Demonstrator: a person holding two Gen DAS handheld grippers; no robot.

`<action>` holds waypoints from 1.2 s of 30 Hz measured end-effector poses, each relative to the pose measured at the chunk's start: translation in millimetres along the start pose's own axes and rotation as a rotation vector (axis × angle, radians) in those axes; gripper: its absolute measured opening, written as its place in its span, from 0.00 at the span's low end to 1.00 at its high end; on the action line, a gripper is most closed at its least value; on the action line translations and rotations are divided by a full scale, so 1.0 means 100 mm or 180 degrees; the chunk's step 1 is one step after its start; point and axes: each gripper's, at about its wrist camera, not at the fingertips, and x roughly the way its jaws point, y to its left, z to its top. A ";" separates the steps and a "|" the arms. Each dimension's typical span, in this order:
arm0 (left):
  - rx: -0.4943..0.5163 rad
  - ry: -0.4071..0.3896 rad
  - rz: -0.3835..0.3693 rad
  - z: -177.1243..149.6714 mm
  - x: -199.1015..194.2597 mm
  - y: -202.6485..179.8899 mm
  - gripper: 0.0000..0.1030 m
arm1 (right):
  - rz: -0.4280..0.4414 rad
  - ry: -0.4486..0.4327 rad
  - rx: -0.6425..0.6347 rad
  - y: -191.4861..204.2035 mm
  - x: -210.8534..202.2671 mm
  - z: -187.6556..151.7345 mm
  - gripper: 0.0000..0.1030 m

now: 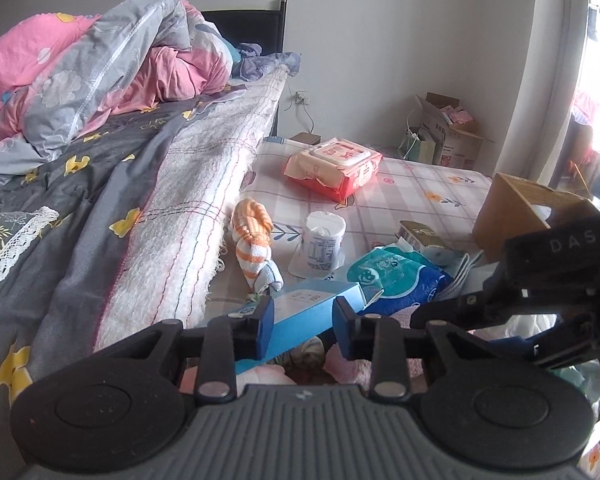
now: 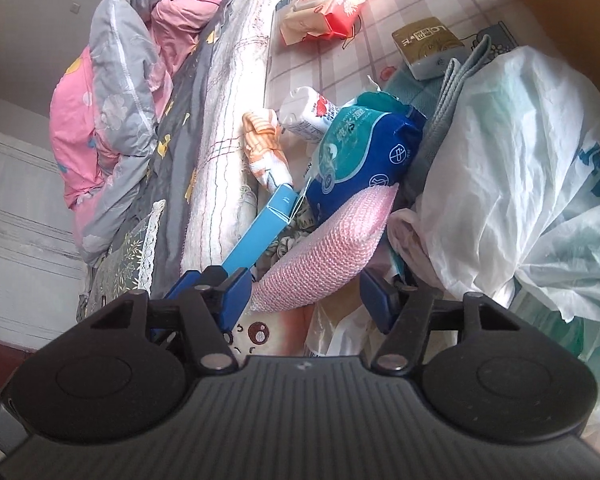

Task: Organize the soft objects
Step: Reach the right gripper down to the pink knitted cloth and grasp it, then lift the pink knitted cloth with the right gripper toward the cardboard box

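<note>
The bed (image 1: 80, 208) fills the left half of the left wrist view, with a pink and grey quilt (image 1: 100, 68) heaped at the upper left. A checked mattress (image 1: 420, 184) lies in the middle and carries the clutter. A white plastic bag (image 2: 512, 168) takes the right side of the right wrist view.

The soft things are found in the lower middle of both views. A pink knitted cloth (image 2: 320, 248) lies between the fingers of the right hand-held gripper (image 2: 308, 296). Its jaws stand partly apart around the cloth; the left pad seems to touch it, but a firm clamp cannot be confirmed. A blue tissue pack (image 2: 364, 152) rests just above the cloth. A long blue box (image 1: 300, 316) passes between the fingers of the left hand-held gripper (image 1: 304, 324). These jaws are half closed, and a small gap to the box is seen at each pad. An orange striped sock (image 1: 254, 240) lies beside the bed edge.

For a good grasp, it is judged that the cloth should be taken at its thick middle. The blue box should be held still, so that it is not dragged together with the cloth. The thin bag should be kept out of the jaws.
</note>
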 end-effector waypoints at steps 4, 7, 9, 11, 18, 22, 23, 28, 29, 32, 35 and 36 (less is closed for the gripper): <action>0.0086 0.0157 -0.0016 0.01 0.14 -0.05 0.27 | 0.0004 0.0028 0.0194 -0.07 0.05 0.09 0.47; 0.0202 0.0198 -0.0009 -0.03 0.17 -0.12 0.27 | -0.0015 0.0037 0.0234 -0.11 0.09 0.10 0.41; 0.0259 0.0207 -0.0036 -0.04 0.16 -0.18 0.27 | -0.0024 0.0030 0.0254 -0.14 0.11 0.10 0.35; 0.0288 0.0221 -0.0088 -0.05 0.15 -0.22 0.27 | -0.0002 0.0017 0.0262 -0.17 0.13 0.12 0.32; 0.0176 0.0115 -0.0241 0.01 -0.15 -0.22 0.35 | 0.0253 -0.0006 0.0128 -0.15 -0.05 0.12 0.30; 0.0005 0.0030 -0.0429 0.07 -0.40 -0.16 0.42 | 0.0426 0.0067 -0.0122 -0.15 -0.34 0.10 0.30; -0.0028 0.0011 -0.0450 0.08 -0.45 -0.16 0.43 | 0.0465 0.0125 -0.0231 -0.15 -0.43 0.09 0.30; -0.0084 0.0190 -0.0540 0.08 -0.37 -0.22 0.44 | 0.0357 0.0267 -0.0653 -0.26 -0.78 0.08 0.30; -0.0074 0.0287 -0.0586 0.07 -0.31 -0.25 0.44 | 0.0289 0.0294 -0.0715 -0.31 -0.82 0.10 0.30; -0.0094 0.0483 -0.0836 0.00 -0.16 -0.35 0.46 | 0.0160 0.0392 -0.0746 -0.45 -0.85 0.15 0.30; -0.0092 0.0597 -0.0999 -0.07 -0.02 -0.45 0.47 | 0.0074 0.0395 -0.0771 -0.56 -0.86 0.18 0.32; -0.0049 0.0615 -0.1022 -0.08 0.03 -0.49 0.49 | 0.0086 0.0388 -0.0756 -0.59 -0.87 0.20 0.32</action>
